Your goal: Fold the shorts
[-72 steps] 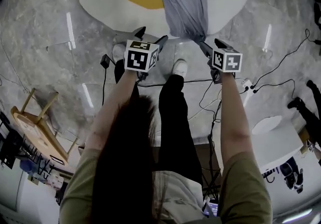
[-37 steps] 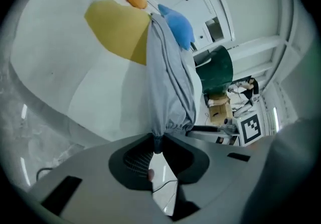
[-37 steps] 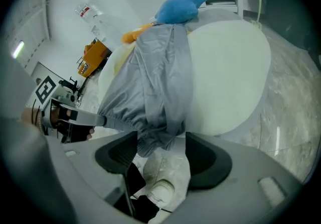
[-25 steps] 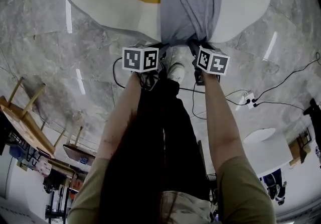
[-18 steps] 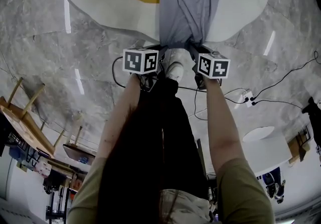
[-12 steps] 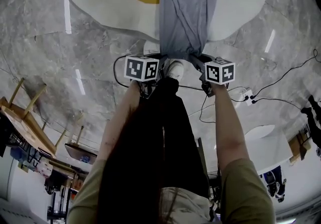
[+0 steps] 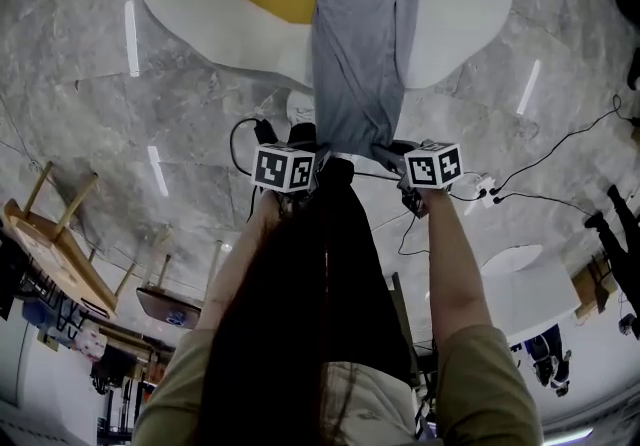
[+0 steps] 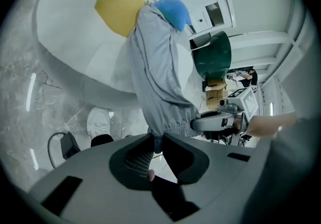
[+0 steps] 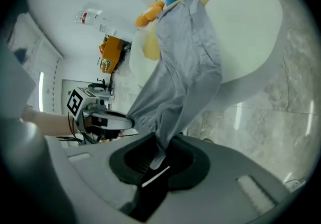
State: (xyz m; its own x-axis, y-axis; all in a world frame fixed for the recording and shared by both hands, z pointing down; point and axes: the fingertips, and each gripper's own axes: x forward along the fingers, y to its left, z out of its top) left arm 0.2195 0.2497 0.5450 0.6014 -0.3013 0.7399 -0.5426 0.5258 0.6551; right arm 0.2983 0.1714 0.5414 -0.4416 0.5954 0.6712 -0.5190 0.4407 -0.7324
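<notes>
Grey shorts (image 7: 355, 44) pinched by left claw (image 8: 156, 141) and freshly closed right claw (image 9: 161, 143)

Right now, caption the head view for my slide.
Left gripper and right gripper, its jaws just closed, pinch the near edge of grey shorts draped off a white-and-yellow surface.

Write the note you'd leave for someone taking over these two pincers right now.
Left gripper: shut on the gathered edge of the grey shorts.
Right gripper: jaws have just closed on that edge's other corner.
Shorts: near edge held up, far end draped on the white egg-shaped pad.
Done: both corners gripped.
Left: probably carry the edge over the far end and lay it flat.
</notes>
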